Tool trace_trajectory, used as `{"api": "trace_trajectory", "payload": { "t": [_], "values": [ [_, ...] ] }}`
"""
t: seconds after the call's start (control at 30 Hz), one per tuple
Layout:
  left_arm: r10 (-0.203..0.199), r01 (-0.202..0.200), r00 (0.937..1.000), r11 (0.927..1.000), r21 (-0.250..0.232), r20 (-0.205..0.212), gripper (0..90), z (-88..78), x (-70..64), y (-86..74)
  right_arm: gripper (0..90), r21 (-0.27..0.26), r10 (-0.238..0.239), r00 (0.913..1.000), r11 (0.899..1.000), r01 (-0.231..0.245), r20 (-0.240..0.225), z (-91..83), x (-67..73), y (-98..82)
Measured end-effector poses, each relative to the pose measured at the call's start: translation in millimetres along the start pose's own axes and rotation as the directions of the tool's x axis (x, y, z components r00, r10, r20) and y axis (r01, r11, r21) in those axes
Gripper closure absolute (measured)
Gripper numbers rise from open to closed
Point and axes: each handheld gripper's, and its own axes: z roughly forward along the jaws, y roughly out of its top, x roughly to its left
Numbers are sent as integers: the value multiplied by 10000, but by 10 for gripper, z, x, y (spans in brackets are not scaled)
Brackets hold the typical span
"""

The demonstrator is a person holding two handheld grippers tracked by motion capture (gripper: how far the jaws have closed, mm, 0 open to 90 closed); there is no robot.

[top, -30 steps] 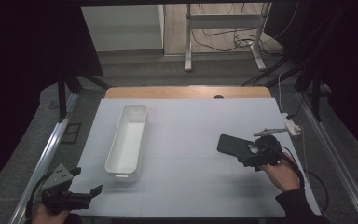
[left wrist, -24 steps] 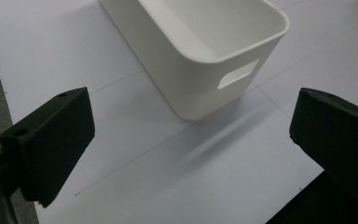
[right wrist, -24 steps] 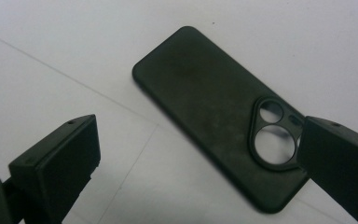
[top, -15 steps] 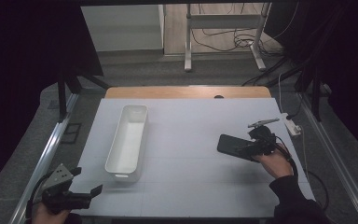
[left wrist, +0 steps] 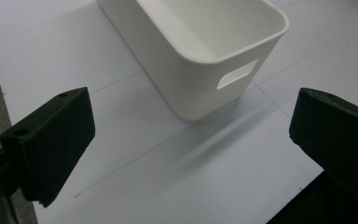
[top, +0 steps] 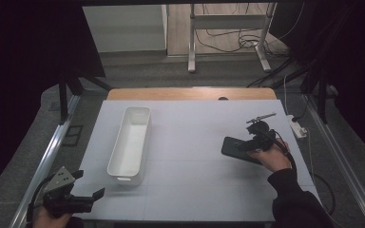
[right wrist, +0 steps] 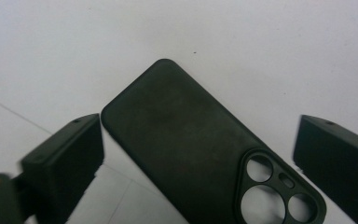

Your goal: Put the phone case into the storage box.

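High view, white bin [top: 130,142] holding nothing (interior bare); left gripper [top: 89,199] jaws spread; right gripper [top: 245,145] jaws just closing slightly, astride phone case [top: 234,147], not pinching

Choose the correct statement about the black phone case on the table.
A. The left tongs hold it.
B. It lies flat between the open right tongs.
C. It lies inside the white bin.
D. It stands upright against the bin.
B: the right gripper view shows the case flat on the table, with the right tongs open on either side of it, not touching.
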Motion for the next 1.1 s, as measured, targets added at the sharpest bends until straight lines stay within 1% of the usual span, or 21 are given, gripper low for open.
{"api": "trace_trajectory", "payload": {
  "t": [0.03, 0.07, 0.1, 0.13, 0.17, 0.2, 0.27, 0.33, 0.37, 0.4, 0.43, 0.47, 0.57, 0.63, 0.8, 0.93, 1.0, 1.1],
  "values": [
    [0, 0, 10000, 10000, 1, 2, 8, 0, 0, 0, 84, 63, -37, 10000, 10000, 36, 54, 8, 0, 7],
    [6, -6, 10000, 10000, 0, 2, 8, 0, 0, 0, 131, 110, -56, 9999, 9999, 55, 109, 15, 2, 13],
    [12, -12, 10000, 10000, 1, 3, 8, 0, 0, 0, 211, 149, -84, 9999, 9999, 82, 111, 16, 1, 17],
    [18, -18, 10000, 10000, -1, 3, 9, 0, -1, 0, 280, 196, -53, 10000, 9998, 53, -32, 17, -3, 20],
    [33, -33, 10000, 10000, 4, 8, 10, 0, -2, 0, 334, 289, -47, 9998, 9996, 52, -170, 20, -8, 21],
    [26, -26, 10000, 10000, 13, 17, 10, 1, -5, 0, 394, 378, -79, 9998, 9992, 84, -156, 23, -8, 20],
    [76, -76, 10000, 10000, 23, 0, 10, 2, -7, 1, 545, 355, -124, 9997, 9993, 131, -186, 24, -12, 19],
    [88, -88, 10000, 10000, 23, -7, 10, 4, -8, 1, 738, 312, -264, 9993, 9991, 272, -252, 9, -17, 20],
    [99, -99, 10000, 9999, 26, -6, 11, 4, -9, 1, 806, 277, -261, 9990, 9992, 271, -361, 1, -22, 21],
    [110, -110, 9999, 9999, 35, 0, 11, 4, -10, 2, 854, 265, -244, 9986, 9993, 256, -470, -4, -27, 21],
    [128, -128, 9999, 9999, 40, -3, 11, 3, -11, 2, 854, 265, -244, 9986, 9993, 256, -470, -4, -27, 21],
    [130, -130, 9999, 9999, 41, -3, 11, 3, -12, 2, 896, 228, -249, 9979, 9994, 264, -603, -6, -34, 13],
    [147, -147, 9999, 9999, 49, -13, 11, 4, -13, 2, 896, 308, -269, 9976, 9991, 289, -636, 0, -37, 4],
    [156, -156, 9999, 9999, 42, -19, 11, 4, -15, 2, 896, 256, -309, 9975, 9991, 326, -628, -3, -36, -14],
    [190, -190, 9998, 9998, 55, -33, 11, 4, -18, 2, 896, 325, -424, 9978, 9985, 441, -500, -30, -28, -80],
    [251, -251, 9997, 9997, 69, -32, 11, 4, -22, 4, 896, 517, -436, 9980, 9976, 460, -465, -52, -34, -195],
    [248, -247, 9997, 9997, 67, -36, 11, 5, -23, 4, 896, 561, -460, 9980, 9973, 484, -431, -57, -32, -215],
    [260, -260, 9997, 9996, 65, -38, 11, 6, -25, 4, 896, 647, -521, 9982, 9964, 539, -295, -75, -22, -298]
  ]
}}
